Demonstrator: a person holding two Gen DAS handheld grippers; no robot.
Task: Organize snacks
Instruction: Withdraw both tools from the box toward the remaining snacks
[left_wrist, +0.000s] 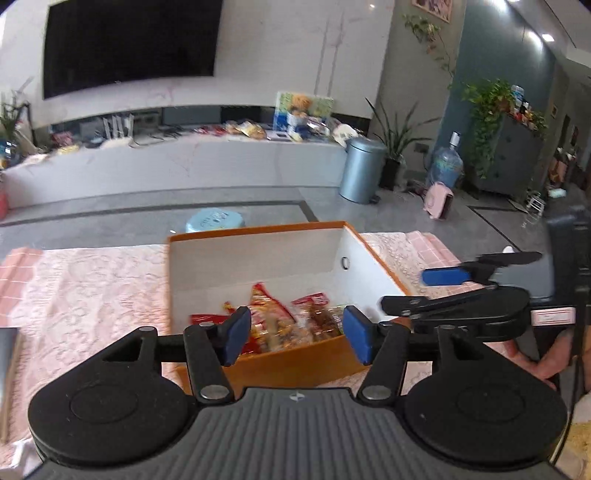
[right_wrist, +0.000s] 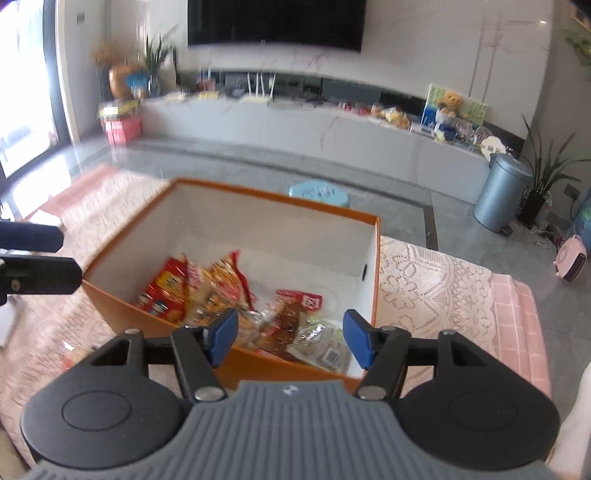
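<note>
An orange box (left_wrist: 295, 360) with white inner walls stands on the lace-covered table; it also shows in the right wrist view (right_wrist: 122, 301). Several snack packets (left_wrist: 280, 325) lie in its near part: red packets (right_wrist: 166, 291) on the left, a clear packet (right_wrist: 325, 347) on the right. My left gripper (left_wrist: 297, 334) is open and empty, above the box's near wall. My right gripper (right_wrist: 290, 339) is open and empty, above the box's near edge. The right gripper also shows at the right of the left wrist view (left_wrist: 448, 290). The left gripper's fingers (right_wrist: 37, 275) show at the left edge of the right wrist view.
The table has a pink lace cloth (right_wrist: 436, 291). A light blue stool (right_wrist: 319, 194) stands on the floor beyond the box. A grey bin (left_wrist: 360, 170) and plants stand by the far wall, under a TV. A small snack packet (right_wrist: 70, 356) lies on the cloth left of the box.
</note>
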